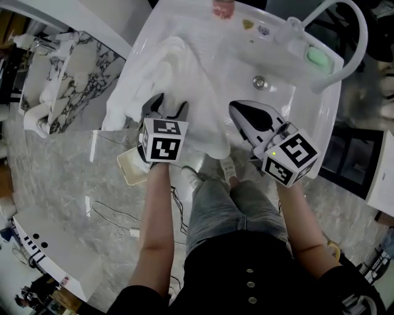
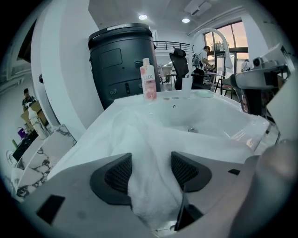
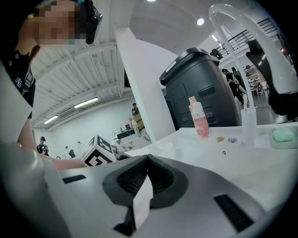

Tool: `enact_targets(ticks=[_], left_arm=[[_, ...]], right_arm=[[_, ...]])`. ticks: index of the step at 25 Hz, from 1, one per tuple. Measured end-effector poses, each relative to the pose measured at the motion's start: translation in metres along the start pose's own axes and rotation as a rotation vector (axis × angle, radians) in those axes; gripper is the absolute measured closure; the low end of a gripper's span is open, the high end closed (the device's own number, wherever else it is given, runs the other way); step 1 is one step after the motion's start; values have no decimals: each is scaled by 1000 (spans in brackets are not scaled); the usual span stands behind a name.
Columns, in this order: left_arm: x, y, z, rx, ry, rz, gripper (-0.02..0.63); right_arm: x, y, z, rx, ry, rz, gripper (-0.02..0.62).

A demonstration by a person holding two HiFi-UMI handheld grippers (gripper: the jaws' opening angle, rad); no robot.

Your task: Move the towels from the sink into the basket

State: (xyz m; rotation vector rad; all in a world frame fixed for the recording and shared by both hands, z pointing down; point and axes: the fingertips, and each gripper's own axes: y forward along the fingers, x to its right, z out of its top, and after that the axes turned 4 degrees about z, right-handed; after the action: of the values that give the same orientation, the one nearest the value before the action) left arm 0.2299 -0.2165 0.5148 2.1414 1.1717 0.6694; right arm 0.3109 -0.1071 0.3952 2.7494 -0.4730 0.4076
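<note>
A white towel lies bunched over the left side and front rim of the white sink. My left gripper is down on it and open. In the left gripper view a raised fold of the towel stands between the two dark pads of the left gripper. My right gripper hovers over the sink's front right part, shut and holding no towel. In the right gripper view its pads meet, with a thin white strip at their seam that I cannot identify.
A pink bottle stands on the sink's far rim, a green soap at the right. A curved white tap arches over the right side, and the drain sits mid-basin. A marble-topped stand is at the left.
</note>
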Motion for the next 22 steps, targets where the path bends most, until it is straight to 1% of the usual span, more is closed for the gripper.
enact_targets(ticks=[1, 2, 4, 6, 8, 10, 14, 18, 22], left_arm=[[0, 1, 0, -8, 4, -3, 339], [0, 1, -1, -15, 10, -5, 357], [-2, 2, -1, -26, 34, 0, 418], [-3, 1, -1, -26, 56, 3, 496], [-3, -2, 0, -13, 48, -7, 527], [-4, -8, 2, 18, 17, -15, 540], [-10, -33, 3, 84, -43, 9, 541], [-25, -64, 12, 170, -54, 48, 543], [-50, -100, 10, 217, -62, 107, 543]], right_arm=[[0, 0, 0, 2, 1, 0, 594], [1, 1, 1, 4, 1, 1, 594], [1, 1, 2, 7, 1, 1, 594], [1, 1, 3, 8, 0, -1, 594], [-1, 3, 5, 10, -3, 4, 594], [-5, 5, 8, 13, -10, 13, 594], [-18, 12, 16, 27, -18, 35, 594], [-37, 25, 29, 42, -45, 73, 594], [-63, 42, 40, 57, -63, 115, 594]])
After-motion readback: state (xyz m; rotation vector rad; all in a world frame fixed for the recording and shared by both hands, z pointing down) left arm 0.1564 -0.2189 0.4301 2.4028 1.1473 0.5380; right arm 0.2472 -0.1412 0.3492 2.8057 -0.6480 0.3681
